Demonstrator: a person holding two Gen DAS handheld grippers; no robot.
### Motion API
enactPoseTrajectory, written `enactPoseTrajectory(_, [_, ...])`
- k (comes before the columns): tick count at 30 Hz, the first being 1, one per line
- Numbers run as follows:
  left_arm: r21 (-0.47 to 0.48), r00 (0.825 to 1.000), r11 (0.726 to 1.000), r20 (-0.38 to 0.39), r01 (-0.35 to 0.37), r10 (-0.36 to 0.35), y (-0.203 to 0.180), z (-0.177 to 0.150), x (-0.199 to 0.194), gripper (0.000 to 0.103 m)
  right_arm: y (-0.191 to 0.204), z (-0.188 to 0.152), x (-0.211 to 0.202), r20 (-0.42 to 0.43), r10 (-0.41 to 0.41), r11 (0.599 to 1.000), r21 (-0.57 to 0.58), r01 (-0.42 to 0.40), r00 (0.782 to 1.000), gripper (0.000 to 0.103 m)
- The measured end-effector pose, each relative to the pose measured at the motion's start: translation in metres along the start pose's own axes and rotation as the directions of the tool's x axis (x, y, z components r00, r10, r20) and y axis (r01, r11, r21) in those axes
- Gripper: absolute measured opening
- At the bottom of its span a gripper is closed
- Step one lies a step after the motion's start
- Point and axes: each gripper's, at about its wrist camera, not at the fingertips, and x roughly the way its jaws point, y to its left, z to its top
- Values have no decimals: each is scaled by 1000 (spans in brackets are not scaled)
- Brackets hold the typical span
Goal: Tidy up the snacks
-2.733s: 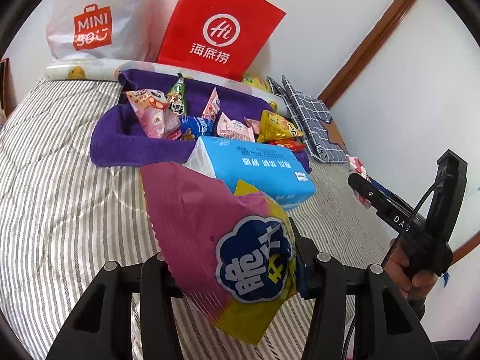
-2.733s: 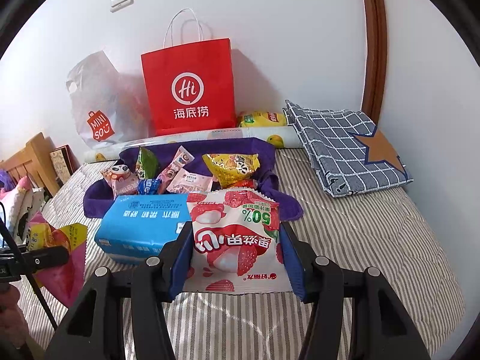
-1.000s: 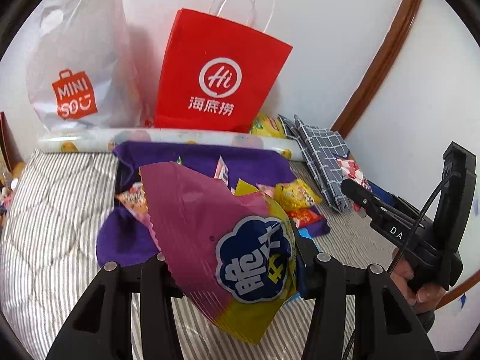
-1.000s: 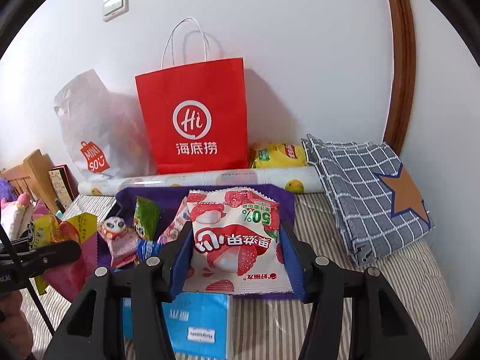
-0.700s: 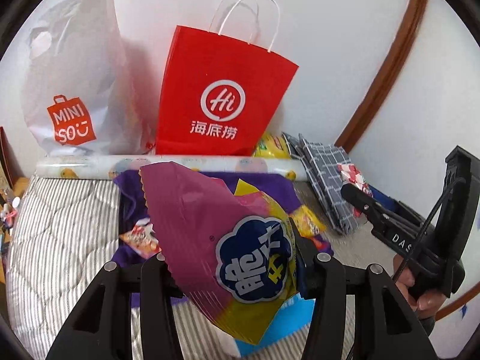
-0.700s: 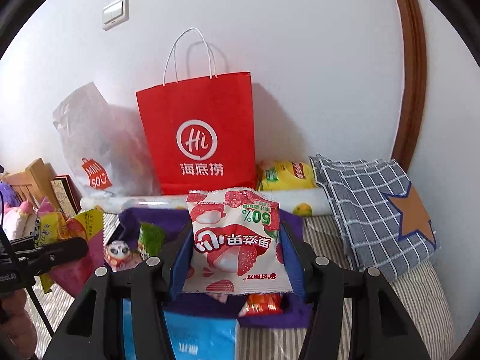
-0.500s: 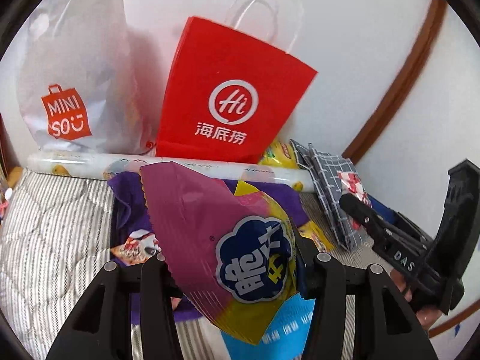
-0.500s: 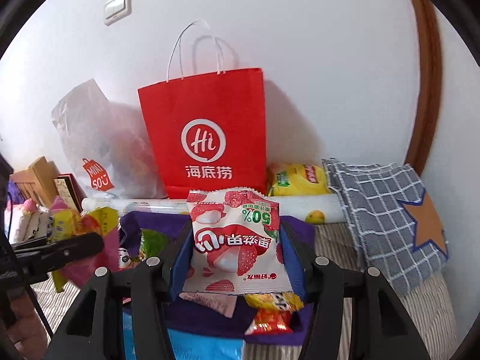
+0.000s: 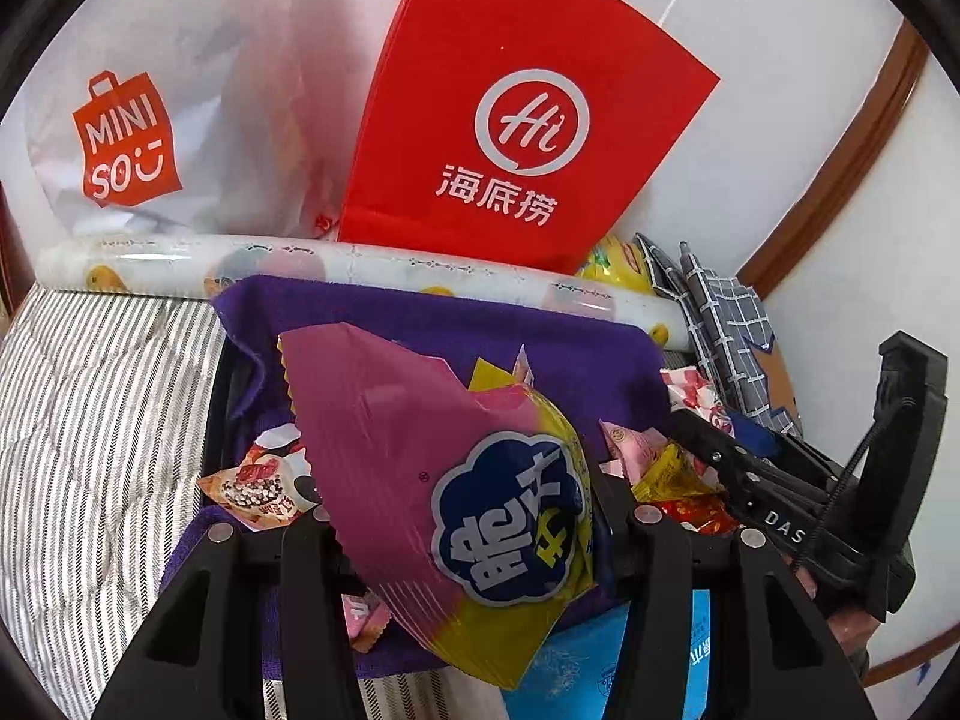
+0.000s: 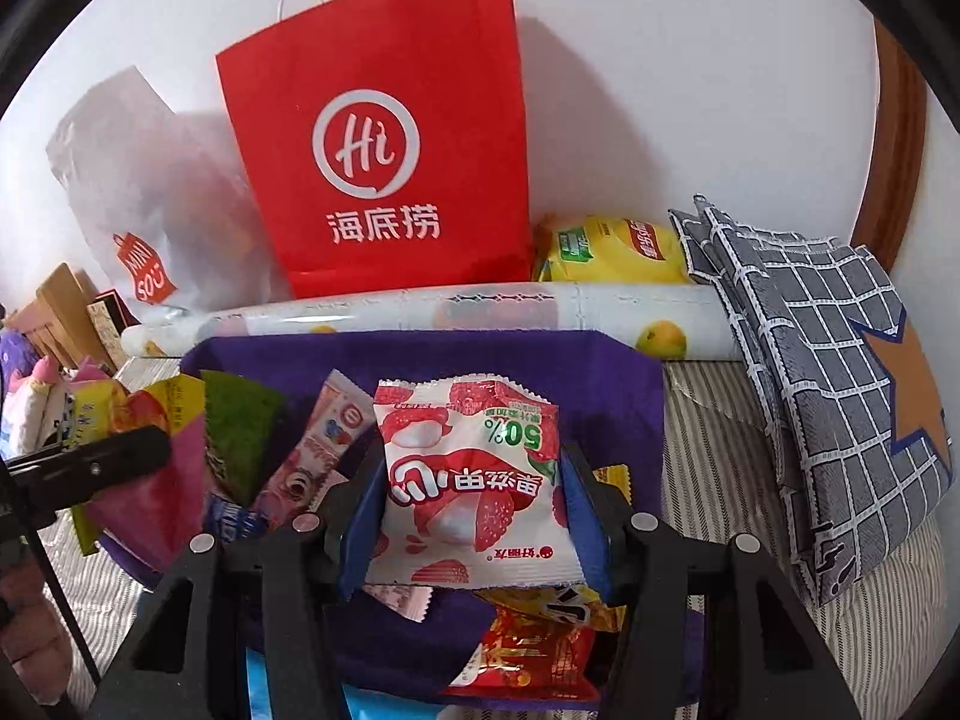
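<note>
Both packets held over the purple cloth (image 10: pixel 420 360)

Your left gripper (image 9: pixel 462 528) clamps the pink-and-yellow snack bag (image 9: pixel 432 456), your right gripper (image 10: pixel 468 498) the strawberry packet (image 10: pixel 468 480); both hang above the pile, probably to be dropped there.

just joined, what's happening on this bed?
A person is sorting snacks with a handheld gripper in each hand. The left gripper is clamped on a pink and yellow chip bag; the right gripper is clamped on a white and red lychee candy packet. Both hang over the purple cloth piled with other snacks, in front of a red paper bag.
</note>
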Motion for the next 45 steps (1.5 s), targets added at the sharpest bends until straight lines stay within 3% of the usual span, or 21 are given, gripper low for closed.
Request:
enactPoseTrajectory(12, [12, 998, 998, -3, -63, 63, -3, -3, 14, 51, 1, 1, 3, 1, 7, 1000, -16, -7, 1000, 55])
enactPoseTrajectory(16, [34, 994, 993, -13, -112, 113, -6, -5, 22, 51, 2, 1, 3, -5, 16, 1000, -16, -16, 1000, 61])
enactPoseTrajectory(18, [37, 994, 993, -7, -111, 112, -6, -5, 21, 58, 3, 1, 0, 1, 20, 1000, -21, -20, 1000, 66])
enactPoseTrajectory(20, [40, 995, 994, 3, -102, 102, -7, -4, 18, 76, 4, 2, -5, 17, 23, 1000, -18, -23, 1000, 72])
enactPoseTrajectory(23, [43, 993, 993, 45, -114, 112, -12, -2, 7, 83, 3, 3, -12, 43, 27, 1000, -5, -27, 999, 76])
enactPoseTrajectory(31, [18, 979, 984, 109, -177, 174, -12, 6, -29, 85, 2, 18, -44, 100, 4, 998, 60, -10, 995, 78])
enactPoseTrajectory(37, [44, 981, 984, 103, -172, 167, -13, -5, -56, 85, 20, 16, -82, 125, -81, 997, 23, 79, 989, 78])
enactPoseTrajectory(45, [101, 986, 986, 114, -136, 124, -40, -40, -104, 89, 38, -15, -141, 137, -112, 993, 41, 108, 984, 78])
